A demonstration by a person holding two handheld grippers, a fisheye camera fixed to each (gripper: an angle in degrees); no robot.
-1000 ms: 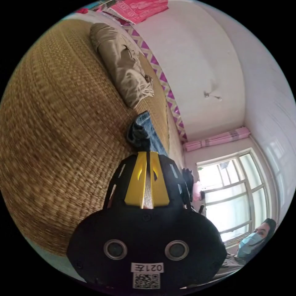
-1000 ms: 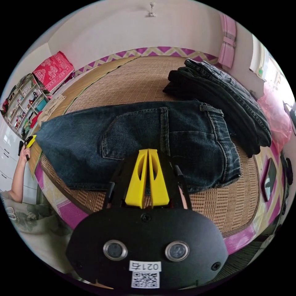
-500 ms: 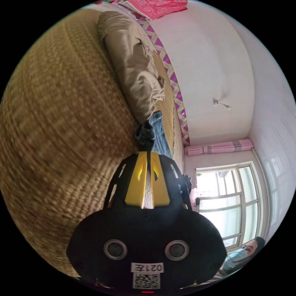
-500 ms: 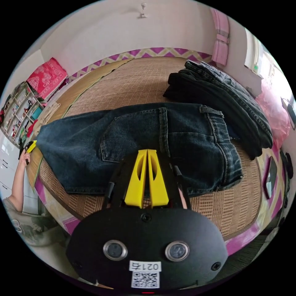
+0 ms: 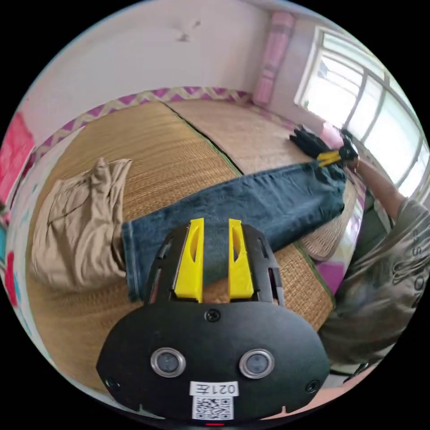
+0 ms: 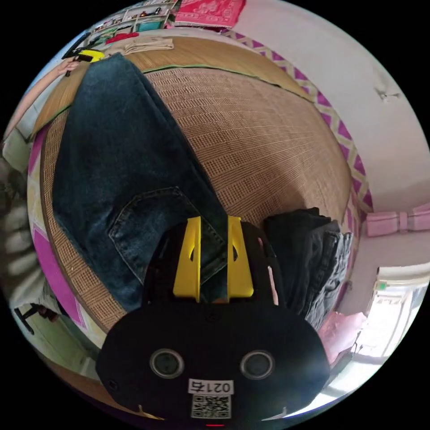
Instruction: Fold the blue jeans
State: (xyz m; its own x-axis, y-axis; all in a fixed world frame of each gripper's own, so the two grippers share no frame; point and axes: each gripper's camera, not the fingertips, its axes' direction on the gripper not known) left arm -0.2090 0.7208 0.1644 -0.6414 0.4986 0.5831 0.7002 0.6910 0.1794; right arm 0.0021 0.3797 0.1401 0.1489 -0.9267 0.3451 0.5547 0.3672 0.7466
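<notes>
Both the left gripper (image 5: 214,257) and right gripper (image 6: 213,257), clamped a moment ago, are now standing open, releasing the blue jeans (image 5: 251,210) flat for folding.

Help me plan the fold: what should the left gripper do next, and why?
Probably lower and close on the hem. The left gripper is open above the leg end of the jeans, which lie flat and full length on the mat.

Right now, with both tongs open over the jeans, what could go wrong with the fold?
The khaki garment touches the blue jeans at the hem, so the left tongs might snag both. The dark folded pile sits close beside the waist, where the right tongs could catch it.
</notes>
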